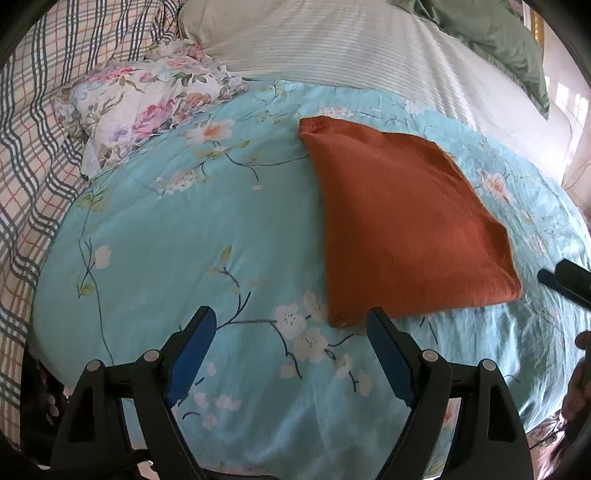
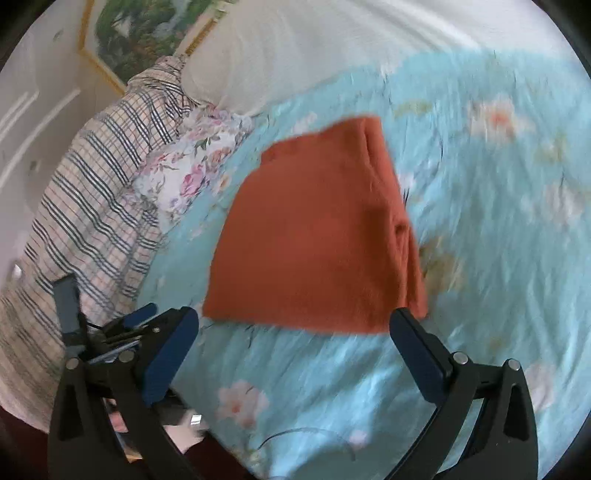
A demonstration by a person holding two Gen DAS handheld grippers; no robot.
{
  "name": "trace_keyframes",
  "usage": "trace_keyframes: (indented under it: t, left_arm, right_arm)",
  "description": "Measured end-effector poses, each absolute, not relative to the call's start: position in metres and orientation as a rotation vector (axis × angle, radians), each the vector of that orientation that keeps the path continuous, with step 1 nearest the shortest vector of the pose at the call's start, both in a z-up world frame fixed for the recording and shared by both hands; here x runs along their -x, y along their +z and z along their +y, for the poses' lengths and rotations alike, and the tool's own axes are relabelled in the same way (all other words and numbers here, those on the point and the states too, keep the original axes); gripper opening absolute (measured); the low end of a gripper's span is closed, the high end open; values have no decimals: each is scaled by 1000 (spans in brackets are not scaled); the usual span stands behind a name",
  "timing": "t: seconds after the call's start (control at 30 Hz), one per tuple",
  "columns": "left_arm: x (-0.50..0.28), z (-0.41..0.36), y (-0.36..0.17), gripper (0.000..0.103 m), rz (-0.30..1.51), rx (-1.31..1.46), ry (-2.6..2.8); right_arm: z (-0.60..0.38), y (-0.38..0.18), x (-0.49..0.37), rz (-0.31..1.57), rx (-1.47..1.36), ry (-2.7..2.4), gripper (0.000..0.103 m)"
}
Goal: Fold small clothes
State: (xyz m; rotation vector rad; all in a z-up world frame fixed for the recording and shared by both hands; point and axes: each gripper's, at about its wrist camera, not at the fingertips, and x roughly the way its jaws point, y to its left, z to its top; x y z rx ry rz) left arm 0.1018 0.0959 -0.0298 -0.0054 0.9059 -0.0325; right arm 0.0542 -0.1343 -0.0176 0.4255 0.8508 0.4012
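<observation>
A rust-orange knit garment (image 1: 402, 221) lies folded into a flat rectangle on the light-blue floral quilt (image 1: 177, 236). My left gripper (image 1: 291, 325) is open and empty, just short of the garment's near left corner. In the right wrist view the same garment (image 2: 314, 236) lies ahead, with folded layers showing along its right side. My right gripper (image 2: 295, 332) is open and empty, its right finger (image 2: 417, 350) near the garment's near right corner. The right gripper's tip also shows at the right edge of the left wrist view (image 1: 565, 280).
A floral pillow (image 1: 147, 99) and a plaid blanket (image 1: 33, 155) lie to the left. A white ribbed cover (image 1: 351, 48) and a green pillow (image 1: 495, 40) lie behind. The left gripper shows at the lower left of the right wrist view (image 2: 110, 332). A framed picture (image 2: 147, 33) hangs on the wall.
</observation>
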Motion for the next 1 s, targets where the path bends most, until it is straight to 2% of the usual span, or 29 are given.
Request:
trace_keyframes:
  t: [0.2, 0.23, 0.27, 0.33, 0.5, 0.53, 0.57, 0.6, 0.63, 0.7, 0.8, 1.0]
  left_arm:
    - [-143, 97, -33, 85, 959, 138, -147]
    - [-154, 96, -35, 85, 977, 156, -153]
    - [-161, 96, -37, 85, 983, 171, -145]
    - [-174, 96, -37, 85, 978, 200, -151]
    - [-206, 93, -39, 85, 969, 220, -173]
    - [-211, 93, -40, 85, 974, 218, -175]
    - [-217, 93, -41, 84, 979, 214, -170]
    - [-223, 92, -43, 82, 981, 209, -171]
    - [-229, 90, -44, 80, 984, 195, -172]
    - [-236, 85, -45, 68, 993, 165, -175]
    - [-240, 80, -49, 66, 988, 155, -192]
    - [-247, 68, -67, 64, 1009, 134, -206]
  right_arm:
    - [-139, -8, -111, 869, -265, 263, 102]
    - [-142, -11, -127, 873, -264, 255, 98]
    - [-144, -13, -143, 883, -263, 246, 87]
    - [-148, -19, -168, 918, -284, 233, 77]
    - [-157, -43, -221, 987, -365, 240, 73]
    - [-156, -47, -226, 990, -375, 245, 68]
    - [-156, -51, -234, 985, -397, 286, 51]
    - [-157, -52, -236, 975, -415, 315, 39]
    - [-159, -50, -236, 955, -414, 290, 16]
    - [-166, -41, -230, 899, -446, 302, 15]
    - [-172, -27, -213, 819, -437, 295, 14]
    - [-174, -68, -225, 910, -395, 208, 14]
